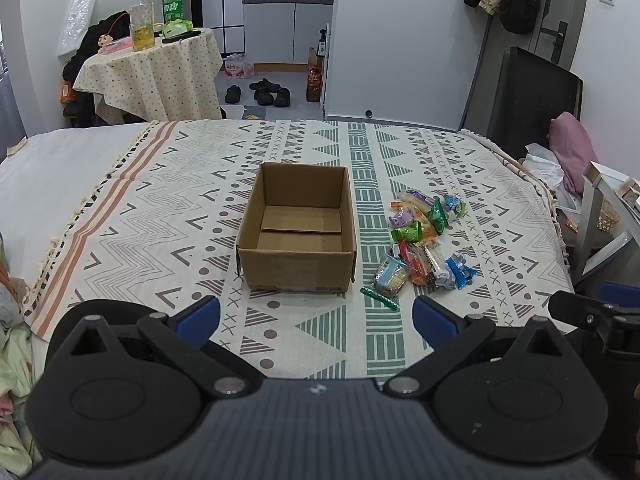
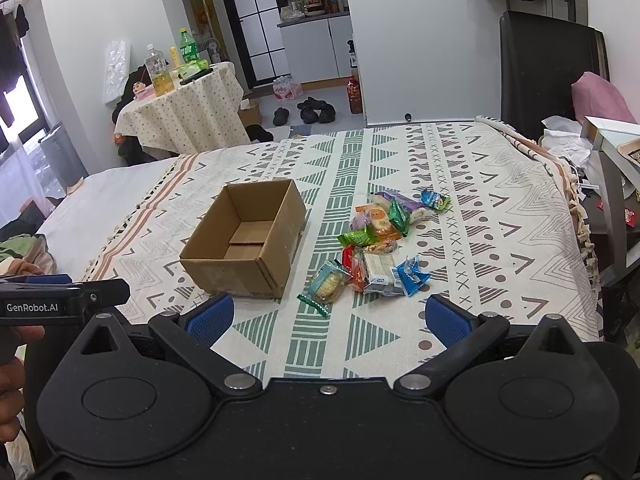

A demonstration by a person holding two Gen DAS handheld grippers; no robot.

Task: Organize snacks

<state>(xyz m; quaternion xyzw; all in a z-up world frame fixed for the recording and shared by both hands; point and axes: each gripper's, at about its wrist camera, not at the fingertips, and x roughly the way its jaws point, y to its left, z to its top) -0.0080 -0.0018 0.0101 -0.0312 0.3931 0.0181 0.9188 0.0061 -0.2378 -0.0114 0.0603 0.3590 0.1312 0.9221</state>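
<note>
We see the snack packets (image 1: 426, 242) heaped on the patterned bedspread (image 1: 160, 216), ahead of and to the right of our left tongs (image 1: 316, 318), well apart from their blue pads. From the right wrist the same heap (image 2: 376, 246) lies ahead of our right tongs (image 2: 328, 316), between the spread fingers' line of sight. Beside the heap on its left stands an open cardboard box (image 1: 298, 228), rectangular, with nothing inside. The packets are glossy, crinkled wrappers in green, blue, orange and purple; one thin green stick (image 1: 379, 298) lies nearest us. Both tongs stand released, jaws wide, gripping nothing, held low over the bed's near edge and pointing level across it.
</note>
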